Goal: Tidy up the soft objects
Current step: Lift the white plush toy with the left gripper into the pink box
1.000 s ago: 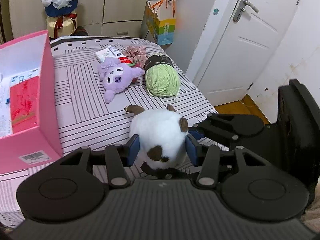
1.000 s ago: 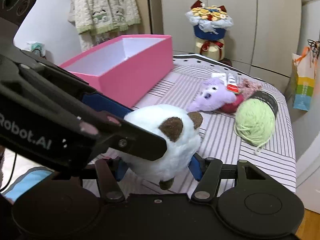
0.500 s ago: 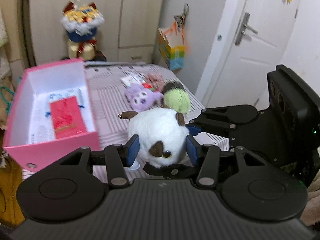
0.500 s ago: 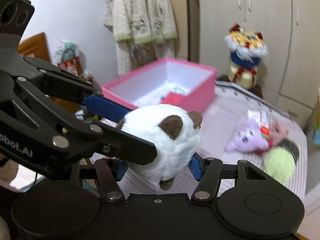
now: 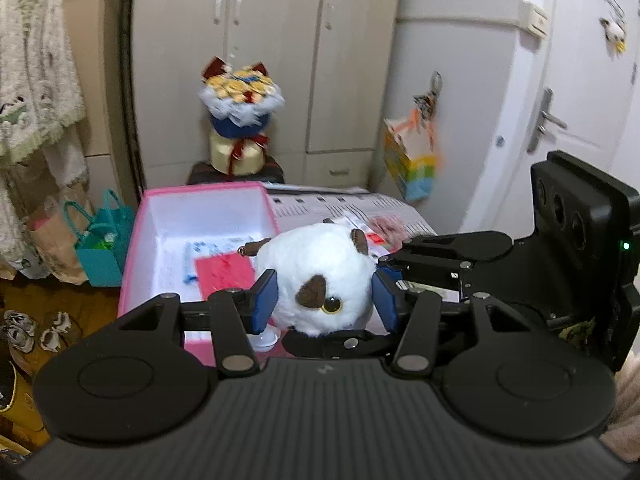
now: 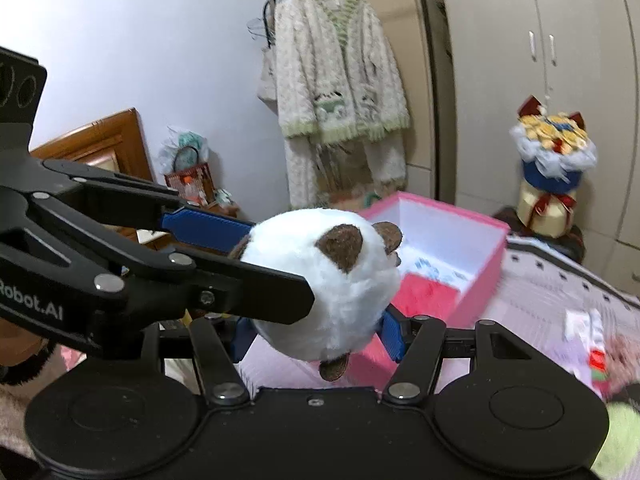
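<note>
The white plush toy [image 5: 320, 276], a round ball of fur with brown patches and a glassy eye, sits between the blue pads of the left gripper [image 5: 325, 300] and also between those of the right gripper [image 6: 316, 330], each clamped on it from a different side. It hangs clear of the striped bedcover [image 6: 560, 292], just ahead of both sets of fingers.

It looks very light and thoroughly soft: the fur bulges out around the pads, so the filling gives under pressure instead of resisting. That makes it forgiving to squeeze and unlikely to break, but the pile is slick and the shape is a ball, so a shallow pinch could roll out. The widest part of the body, where the pads are now, is the best hold; the small brown ears and foot are too floppy to carry it.

The open pink box [image 5: 200, 236] lies beyond the left gripper's fingertips and a little to their left, with a red card on its floor. It is probably the toy's destination, though motion blur softens the contents.
</note>
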`<state>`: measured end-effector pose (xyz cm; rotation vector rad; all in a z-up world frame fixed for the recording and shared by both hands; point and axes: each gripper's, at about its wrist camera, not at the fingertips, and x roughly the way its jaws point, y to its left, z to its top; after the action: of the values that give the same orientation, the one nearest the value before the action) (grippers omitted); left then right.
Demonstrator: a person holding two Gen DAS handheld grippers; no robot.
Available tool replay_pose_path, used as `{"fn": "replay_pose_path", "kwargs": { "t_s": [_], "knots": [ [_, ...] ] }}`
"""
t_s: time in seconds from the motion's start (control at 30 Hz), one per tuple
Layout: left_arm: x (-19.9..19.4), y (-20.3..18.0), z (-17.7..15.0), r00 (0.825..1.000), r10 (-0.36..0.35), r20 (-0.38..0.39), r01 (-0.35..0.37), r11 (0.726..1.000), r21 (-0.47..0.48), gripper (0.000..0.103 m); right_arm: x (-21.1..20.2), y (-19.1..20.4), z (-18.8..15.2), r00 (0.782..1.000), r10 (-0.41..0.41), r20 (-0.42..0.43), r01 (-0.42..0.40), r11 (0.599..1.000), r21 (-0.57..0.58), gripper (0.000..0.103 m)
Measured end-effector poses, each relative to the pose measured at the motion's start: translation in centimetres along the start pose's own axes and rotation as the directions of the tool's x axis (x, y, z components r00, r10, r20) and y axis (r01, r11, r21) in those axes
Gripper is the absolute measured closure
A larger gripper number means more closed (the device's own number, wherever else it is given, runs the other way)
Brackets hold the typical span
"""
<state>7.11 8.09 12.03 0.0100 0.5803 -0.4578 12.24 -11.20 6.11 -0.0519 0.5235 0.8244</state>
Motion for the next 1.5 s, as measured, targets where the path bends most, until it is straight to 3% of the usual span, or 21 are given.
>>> {"fn": "replay_pose_path", "kwargs": {
  "t_s": [0.3,0.43,0.7,0.9,1.3,1.4,1.5],
  "knots": [
    [4.1,5.5,2.3,0.998,0.056,0.024,-0.054,0.996,-0.077,0.053,6.0,-2.7,3.6,0.999,0.043,-0.004,-0.043,0.997,-0.056,0.035],
    [7.4,8.6,3.1,0.998,0.068,-0.002,-0.067,0.989,-0.129,0.053,10.0,-4.7,4.7,0.997,0.062,-0.047,-0.064,0.997,-0.048,0.035],
    [13.6,13.5,2.7,0.996,0.081,-0.048,-0.089,0.978,-0.191,0.053,17.2,-7.2,5.9,0.987,0.035,-0.154,-0.067,0.977,-0.204,0.035],
    [16.6,16.1,2.1,0.995,0.067,-0.079,-0.084,0.966,-0.244,0.053,21.0,-8.8,6.6,0.970,0.016,-0.244,-0.079,0.965,-0.249,0.035],
    [19.6,18.3,1.3,0.988,0.076,-0.135,-0.114,0.946,-0.303,0.053,24.9,-9.9,6.2,0.939,-0.049,-0.341,-0.045,0.964,-0.263,0.031],
    [19.1,17.9,1.4,0.984,0.133,-0.115,-0.160,0.946,-0.282,0.052,24.1,-10.1,6.2,0.949,-0.042,-0.312,-0.041,0.966,-0.254,0.020],
    [17.5,17.2,1.5,0.978,0.189,-0.091,-0.206,0.944,-0.256,0.051,22.6,-10.7,5.9,0.958,-0.035,-0.286,-0.030,0.976,-0.217,0.020]
  ]
}}
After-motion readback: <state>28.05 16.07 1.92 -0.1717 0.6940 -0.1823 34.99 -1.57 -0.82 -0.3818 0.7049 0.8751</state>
